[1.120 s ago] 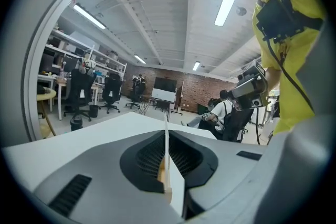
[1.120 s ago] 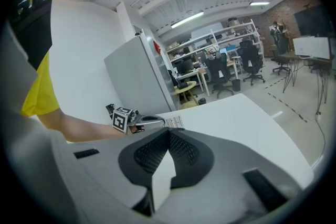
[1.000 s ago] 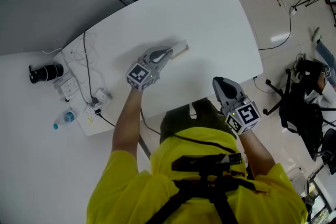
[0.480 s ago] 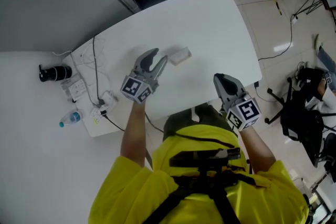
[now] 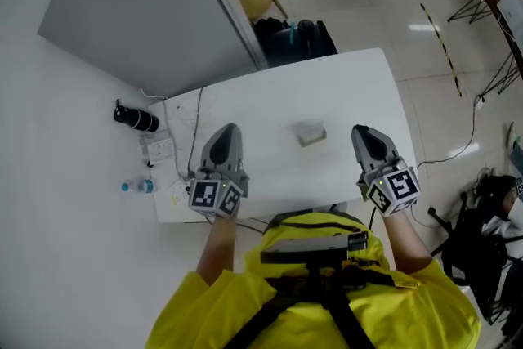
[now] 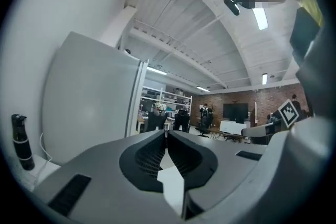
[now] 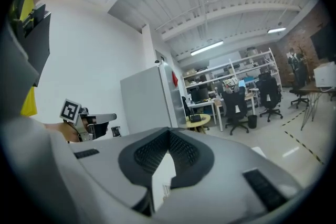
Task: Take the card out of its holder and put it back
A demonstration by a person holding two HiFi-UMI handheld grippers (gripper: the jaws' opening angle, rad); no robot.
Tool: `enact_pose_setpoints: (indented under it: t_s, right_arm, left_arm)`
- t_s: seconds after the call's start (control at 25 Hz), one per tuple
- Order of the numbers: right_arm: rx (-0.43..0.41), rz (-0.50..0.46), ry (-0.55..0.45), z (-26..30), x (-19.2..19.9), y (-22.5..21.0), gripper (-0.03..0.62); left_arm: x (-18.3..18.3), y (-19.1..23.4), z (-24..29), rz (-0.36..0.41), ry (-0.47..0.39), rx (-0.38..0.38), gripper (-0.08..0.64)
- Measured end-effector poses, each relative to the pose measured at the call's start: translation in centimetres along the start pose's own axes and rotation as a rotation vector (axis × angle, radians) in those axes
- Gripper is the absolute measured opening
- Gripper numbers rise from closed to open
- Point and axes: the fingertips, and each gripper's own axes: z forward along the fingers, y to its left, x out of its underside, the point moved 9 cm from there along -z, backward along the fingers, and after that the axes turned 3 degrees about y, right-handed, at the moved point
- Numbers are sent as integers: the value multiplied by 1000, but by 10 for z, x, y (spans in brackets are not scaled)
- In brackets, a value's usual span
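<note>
Holder (image 5: 310, 133) alone on table (image 5: 359, 86), card probably inside. Left gripper (image 5: 230, 130) closing, empty; right gripper (image 5: 360, 131) shut, empty. Task seems done.

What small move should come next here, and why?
Probably open the left gripper and ease it forward toward the card holder. The holder lies on the table, touched by neither gripper; the left jaws are closing with nothing between them, and the right gripper is shut and empty, so nothing is held yet.
</note>
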Motion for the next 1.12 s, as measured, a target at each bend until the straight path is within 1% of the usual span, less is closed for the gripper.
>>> enact_pose_setpoints:
  t_s: [0.12, 0.2, 0.36, 0.6, 0.72, 0.92, 1.12]
  right_arm:
    - [-29, -9, -31, 9, -16, 5, 6]
    - [-47, -11, -44, 13, -24, 9, 6]
    - [-86, -20, -80, 15, -41, 18, 6]
    - [-123, -49, -124, 23, -59, 29, 6]
    - [-136, -57, -147, 21, -62, 35, 6]
    - [-144, -73, -153, 16, -60, 40, 5]
    - [-141, -83, -147, 11, -55, 48, 5]
  left_arm:
    - [-13, -7, -19, -50, -27, -37, 9]
    - [-21, -15, -31, -56, -66, -58, 9]
    - [-36, -32, -48, -19, -142, -78, 9]
    - [-47, -40, -53, 27, -192, -101, 9]
    - [-50, -45, -50, 58, -189, -94, 8]
    - [-46, -43, -48, 48, -170, -68, 8]
    - [-38, -40, -50, 37, -150, -62, 8]
